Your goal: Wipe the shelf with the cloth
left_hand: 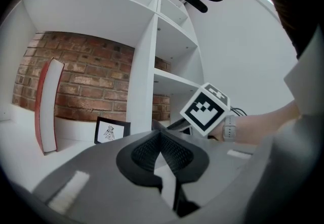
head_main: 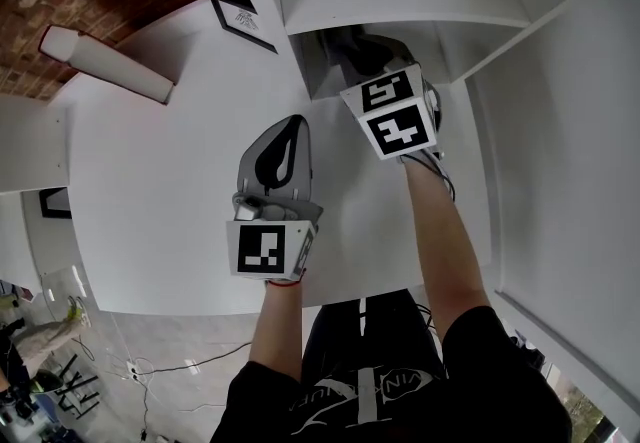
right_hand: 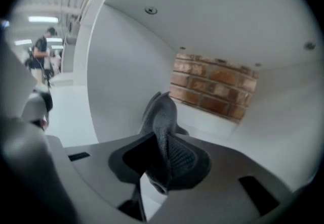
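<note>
Shelf [head_main: 170, 181]: white panels, smooth, low sheen; painted or laminated, cannot tell which.
Back wall [left_hand: 91, 79]: bare red brick, rough, matt.
Cloth [right_hand: 161, 114]: dark grey fabric, soft, matt, fine weave.
Left gripper [left_hand: 160, 136]: grey plastic body, matt.
Pads [left_hand: 177, 154]: black, finely ribbed.
Marker cube [head_main: 395, 116]: black-and-white print, matt.

White shelving [left_hand: 144, 81] against a red brick wall [left_hand: 91, 86], pale floor [head_main: 170, 346] with loose black cables [head_main: 190, 363], strip light [right_hand: 43, 18] overhead.
</note>
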Demonstrator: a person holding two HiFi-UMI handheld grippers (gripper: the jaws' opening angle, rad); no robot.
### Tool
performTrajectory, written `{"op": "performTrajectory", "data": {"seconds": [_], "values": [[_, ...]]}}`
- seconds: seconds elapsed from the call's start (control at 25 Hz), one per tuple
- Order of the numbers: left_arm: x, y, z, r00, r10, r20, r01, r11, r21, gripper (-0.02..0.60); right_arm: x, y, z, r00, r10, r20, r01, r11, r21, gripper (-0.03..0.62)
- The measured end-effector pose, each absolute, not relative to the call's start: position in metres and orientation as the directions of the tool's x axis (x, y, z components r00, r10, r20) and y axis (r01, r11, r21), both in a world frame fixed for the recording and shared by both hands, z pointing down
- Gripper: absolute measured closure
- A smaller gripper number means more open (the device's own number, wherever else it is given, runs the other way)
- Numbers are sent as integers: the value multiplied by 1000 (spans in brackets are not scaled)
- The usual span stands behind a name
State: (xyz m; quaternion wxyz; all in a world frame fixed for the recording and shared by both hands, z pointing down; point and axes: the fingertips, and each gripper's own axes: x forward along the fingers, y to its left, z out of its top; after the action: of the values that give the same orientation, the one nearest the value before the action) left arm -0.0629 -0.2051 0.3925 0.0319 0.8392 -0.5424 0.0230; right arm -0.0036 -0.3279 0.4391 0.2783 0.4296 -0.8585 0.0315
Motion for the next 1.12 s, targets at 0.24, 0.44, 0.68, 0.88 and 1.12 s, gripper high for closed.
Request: {"op": "performTrajectory", "data": {"seconds": [0.24, 0.44, 0.68, 0.88, 1.12], "values": [[-57, -204, 388, 439, -897, 53, -898, -438, 36, 571, 87, -321, 439, -90, -872, 480, -721, 390, 572, 514], [-53, -204, 384, 454, -890, 42, -890, -451, 59, 571, 122, -316, 458, 89, -854, 512, -568, 379, 731, 514], [-47, -206, 379, 470, -882, 24, -881, -468, 66, 571, 136, -320, 470, 196, -833, 517, -396, 415, 819, 514], [-46, -208, 382, 476, -879, 34, -878, -472, 78, 571, 148, -321, 447, 215, -862, 459, -376, 361, 853, 514], [-33, -209, 380, 502, -864, 33, -862, -498, 90, 571, 151, -321, 417, 199, -890, 410, -336, 331, 882, 513]]}}
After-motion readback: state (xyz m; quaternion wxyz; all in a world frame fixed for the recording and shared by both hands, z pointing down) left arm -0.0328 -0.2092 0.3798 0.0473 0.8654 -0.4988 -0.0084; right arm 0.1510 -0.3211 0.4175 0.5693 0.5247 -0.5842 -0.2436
